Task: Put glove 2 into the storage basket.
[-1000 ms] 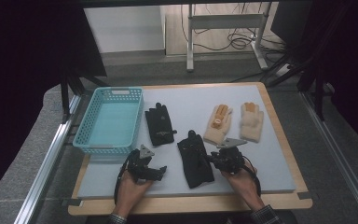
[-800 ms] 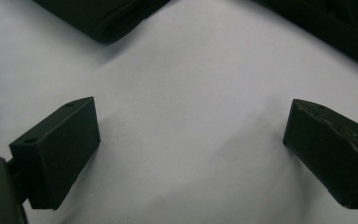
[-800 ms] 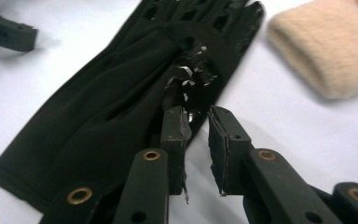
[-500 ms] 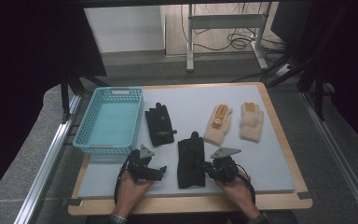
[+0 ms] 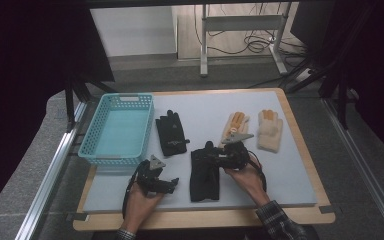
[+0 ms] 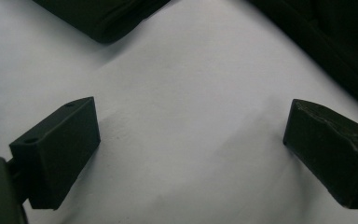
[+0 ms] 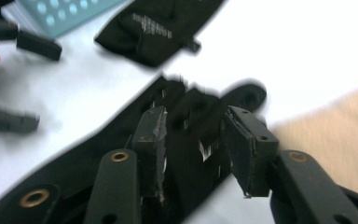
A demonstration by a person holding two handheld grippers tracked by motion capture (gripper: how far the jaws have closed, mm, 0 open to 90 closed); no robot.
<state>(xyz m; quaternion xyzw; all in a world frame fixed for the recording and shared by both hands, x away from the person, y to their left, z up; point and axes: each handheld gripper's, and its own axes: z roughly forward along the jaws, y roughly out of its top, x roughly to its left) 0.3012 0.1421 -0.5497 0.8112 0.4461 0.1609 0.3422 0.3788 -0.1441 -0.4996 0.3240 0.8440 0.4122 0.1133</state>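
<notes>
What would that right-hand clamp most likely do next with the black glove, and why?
Probably close. The right gripper has just been opening, and its jaws now straddle a raised fold of the near black glove without clearly pinching it. The teal basket stands to the left, perhaps the glove's destination.

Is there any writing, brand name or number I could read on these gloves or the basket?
Far black glove: a short line of pale print near its cuff, too blurred and small to read.
Near black glove, under the right claw: no print to be seen.
Two tan gloves: no lettering to be seen.
Blue basket: no label or number to be seen.
So nothing here can be quoted.
</notes>
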